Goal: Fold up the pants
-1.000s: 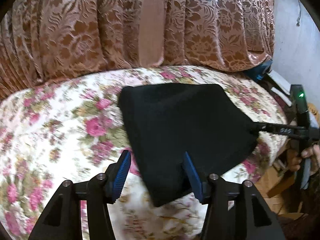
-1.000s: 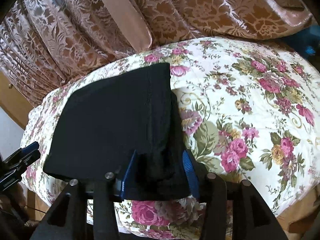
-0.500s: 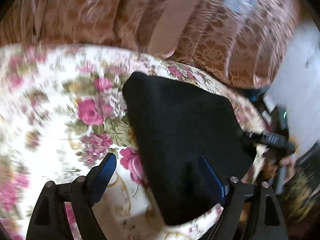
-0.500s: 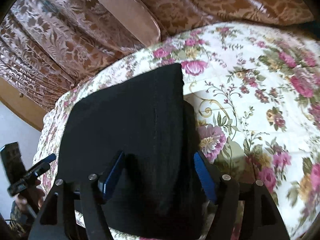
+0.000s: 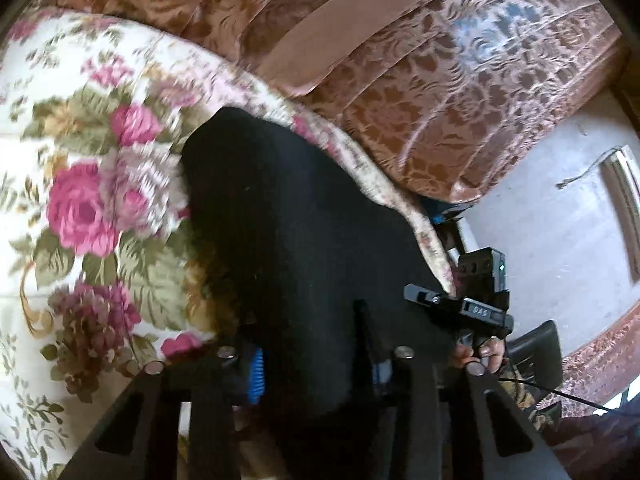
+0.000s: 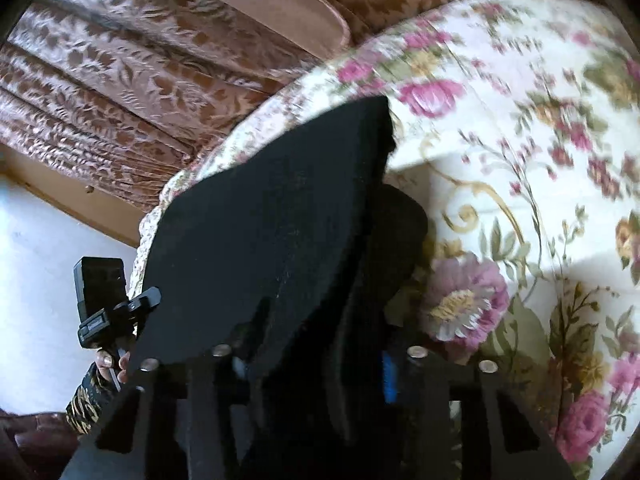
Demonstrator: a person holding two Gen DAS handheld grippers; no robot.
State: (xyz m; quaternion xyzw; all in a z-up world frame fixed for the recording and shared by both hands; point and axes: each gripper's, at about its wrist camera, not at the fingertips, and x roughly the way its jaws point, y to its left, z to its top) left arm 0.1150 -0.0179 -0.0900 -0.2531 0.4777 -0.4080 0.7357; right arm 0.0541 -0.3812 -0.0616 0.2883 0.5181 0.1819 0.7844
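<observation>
Pants (image 5: 304, 240), black, folded, lie on the flowered bed (image 5: 80, 160) w/ near edge lifted. Left gripper (image 5: 316, 360) & right gripper (image 6: 316, 360) each clamp that edge. Fabric's prob. soft, light, floppy; grip corners.

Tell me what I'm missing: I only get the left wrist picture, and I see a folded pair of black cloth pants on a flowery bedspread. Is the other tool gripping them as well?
Observer: Yes. In the right wrist view the black folded pants fill the gap between the jaws of the right gripper, which are closed in on the fabric.
Operator: Is it a single layer there?
Observer: No. A lower black layer bulges out from under the top one, toward the right.
Operator: And what lies beyond that side?
Observer: More of the white floral bedspread, with pink roses and green leaves.
</observation>
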